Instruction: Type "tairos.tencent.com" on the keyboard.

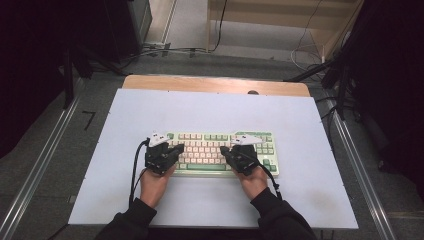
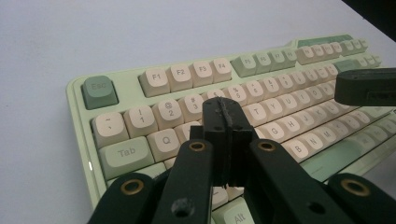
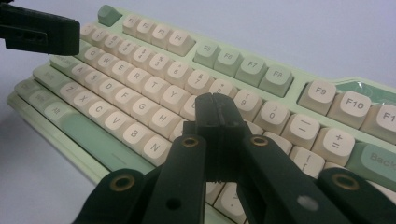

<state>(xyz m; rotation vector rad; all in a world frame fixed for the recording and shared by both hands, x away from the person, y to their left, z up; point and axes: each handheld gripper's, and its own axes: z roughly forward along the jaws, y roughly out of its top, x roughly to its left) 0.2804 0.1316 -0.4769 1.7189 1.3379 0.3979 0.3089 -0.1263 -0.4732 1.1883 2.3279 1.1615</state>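
White tabletop [image 1: 210,107]: both grippers' fingers [image 2: 223,122] pressed together over keyboard [image 1: 215,137]

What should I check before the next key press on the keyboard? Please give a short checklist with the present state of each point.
1. Left gripper jaws shut to form one tip: ok.
2. Right gripper jaws shut: ok.
3. Keyboard lies flat on the white table: ok.
4. Left tip over the upper letter rows, near the number keys: ok.
5. Whether either tip touches a key already: cannot tell.
6. The two grippers stand apart over opposite halves of the keyboard: ok.
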